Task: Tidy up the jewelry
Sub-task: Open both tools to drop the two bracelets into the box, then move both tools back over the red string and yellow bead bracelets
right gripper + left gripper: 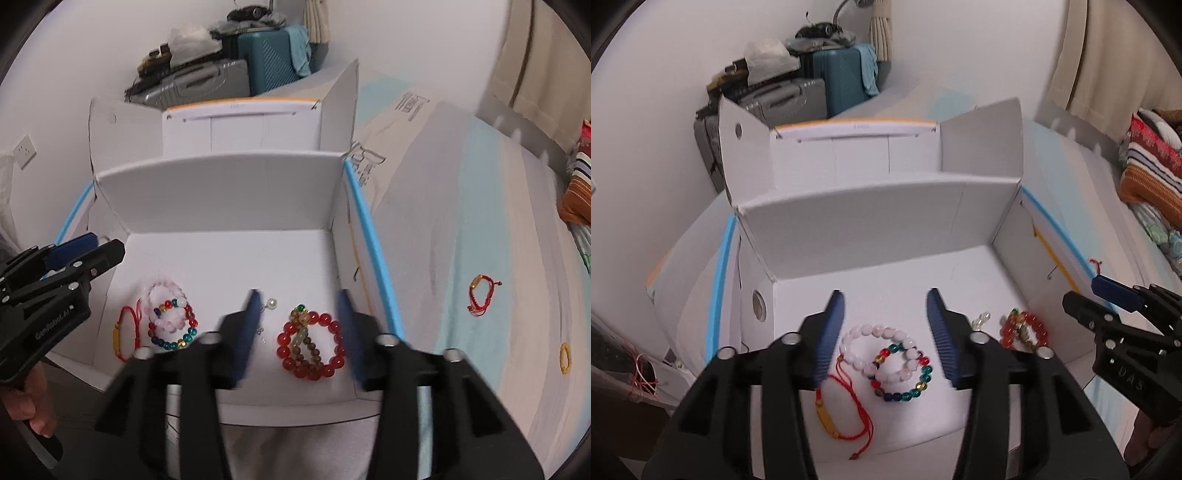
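- A white cardboard box [857,221] sits open on a bed [461,229], flaps raised, jewelry spread across its floor.
- The left tool [886,314] hangs above the box with its blue-padded jaws apart and nothing between the pads; beneath the gap lie a pale pink bead bracelet [864,332] and a multicoloured bead bracelet [908,376], overlapping each other.
- At 7 o'clock from that pair lies a red cord bracelet [846,417] with a yellow charm, its cord touching the pink beads.
- The right tool [299,314] also hangs over the box, jaws apart and gripping nothing; a red bead bracelet [314,350] lies below the gap with a string of brown and green beads across it.
- A small pearl piece [271,303] rests just beside the right tool's left pad, at 10 o'clock from the red beads.
- Outside the box, on the pale blue bedding at 3 o'clock, lie a second red cord bracelet [480,295] and, well apart from it, a small yellow ring-shaped piece [565,357].
- Suitcases [827,85] stand stacked against the far wall at 12 o'clock.
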Available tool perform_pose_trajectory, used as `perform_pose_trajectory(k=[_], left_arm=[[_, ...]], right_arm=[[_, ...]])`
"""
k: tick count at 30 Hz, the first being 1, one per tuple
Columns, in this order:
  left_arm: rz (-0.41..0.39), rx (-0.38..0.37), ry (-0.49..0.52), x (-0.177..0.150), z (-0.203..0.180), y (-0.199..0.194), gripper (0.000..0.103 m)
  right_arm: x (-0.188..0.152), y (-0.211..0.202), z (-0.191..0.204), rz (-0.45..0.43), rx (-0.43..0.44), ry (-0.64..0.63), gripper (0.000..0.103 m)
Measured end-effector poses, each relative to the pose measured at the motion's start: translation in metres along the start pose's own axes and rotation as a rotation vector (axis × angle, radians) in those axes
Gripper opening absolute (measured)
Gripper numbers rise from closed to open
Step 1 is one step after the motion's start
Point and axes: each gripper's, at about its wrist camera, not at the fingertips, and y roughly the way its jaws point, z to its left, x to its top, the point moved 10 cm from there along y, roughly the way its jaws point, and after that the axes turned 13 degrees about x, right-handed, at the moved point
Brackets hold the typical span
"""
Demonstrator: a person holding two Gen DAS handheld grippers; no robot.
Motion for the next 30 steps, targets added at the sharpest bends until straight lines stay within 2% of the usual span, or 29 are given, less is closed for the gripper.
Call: perform_pose_trajectory(k=[1,2,3,5,10,13,20,30], left_arm=[[-0.011,0.001,0.002,0.003,-0.002,-0.004,0.057],[-0.021,0.003,0.005,0.005,-0.004,-0.007,0.061],[-0.03,0.012,0.008,0.007,-0.006,-0.01,0.07],[-0.045,0.029,0.009,0.011,-0.01,-0.015,0.077],[-0.071,0.008,0.016,0.017,-0.029,-0.028,0.092],[-0.08,-0.032,0.01,0.02,-0.046,-0.036,0.097],[-0.111,-0.081,0.064,0.026,-0.102,-0.057,0.097],[-0.138,-0.141,0.127,0.024,-0.184,-0.085,0.097]], right_arm=[[0.001,-0.004,-0.003,-0.007,-0.003,0.001,0.049],[0.001,-0.007,-0.006,-0.012,-0.007,0.004,0.057],[0.002,-0.011,-0.01,-0.023,-0.018,0.006,0.067],[0.005,-0.025,-0.023,-0.063,-0.053,0.012,0.077],[0.004,-0.048,-0.054,-0.091,-0.098,0.044,0.087],[0.002,-0.065,-0.076,-0.121,-0.141,0.063,0.093],[-0.015,-0.106,-0.135,-0.157,-0.217,0.122,0.096],[-0.062,-0.17,-0.234,-0.167,-0.313,0.215,0.096]])
